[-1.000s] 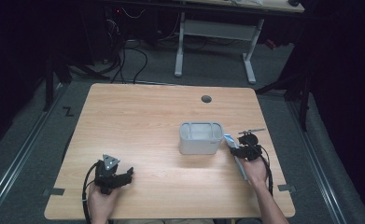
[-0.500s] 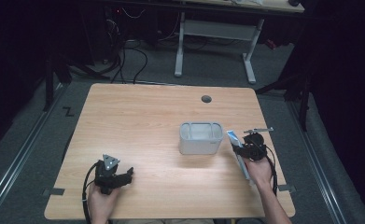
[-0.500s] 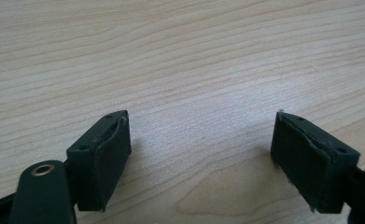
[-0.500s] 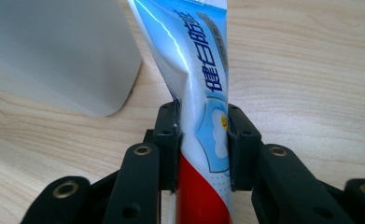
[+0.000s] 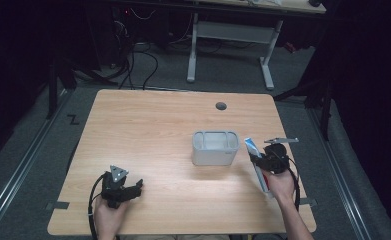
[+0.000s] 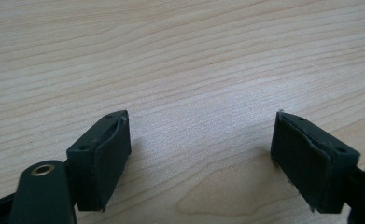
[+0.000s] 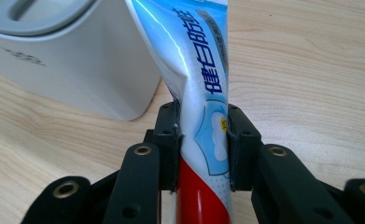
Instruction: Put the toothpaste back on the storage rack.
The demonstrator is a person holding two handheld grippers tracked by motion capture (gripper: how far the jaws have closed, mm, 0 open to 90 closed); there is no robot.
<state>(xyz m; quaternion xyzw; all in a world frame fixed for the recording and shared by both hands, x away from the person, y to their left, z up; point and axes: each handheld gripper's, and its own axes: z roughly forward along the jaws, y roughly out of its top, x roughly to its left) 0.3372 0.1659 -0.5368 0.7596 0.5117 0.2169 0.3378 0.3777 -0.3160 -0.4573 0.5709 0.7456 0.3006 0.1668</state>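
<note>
Here the right gripper point(image 7: 202, 140) has its jaws clamped on a blue, white and red toothpaste tube point(image 7: 196, 84) beside the grey plastic holder point(image 5: 215, 147). The soft tube could buckle and catch the holder's rim. The left gripper point(image 6: 201, 163) rests wide open, empty, on the wooden tabletop point(image 5: 158, 125).

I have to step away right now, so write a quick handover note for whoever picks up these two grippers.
Right gripper: shut on the toothpaste tube, lifted beside the grey holder, to its right.
Left gripper: open, empty, resting low over the table at the near left.
Done: tube picked up and brought next to the holder.
Left: probably raise the tube over the holder's open top, lower it into a compartment, release. The holder's compartments look empty in the high view.
</note>
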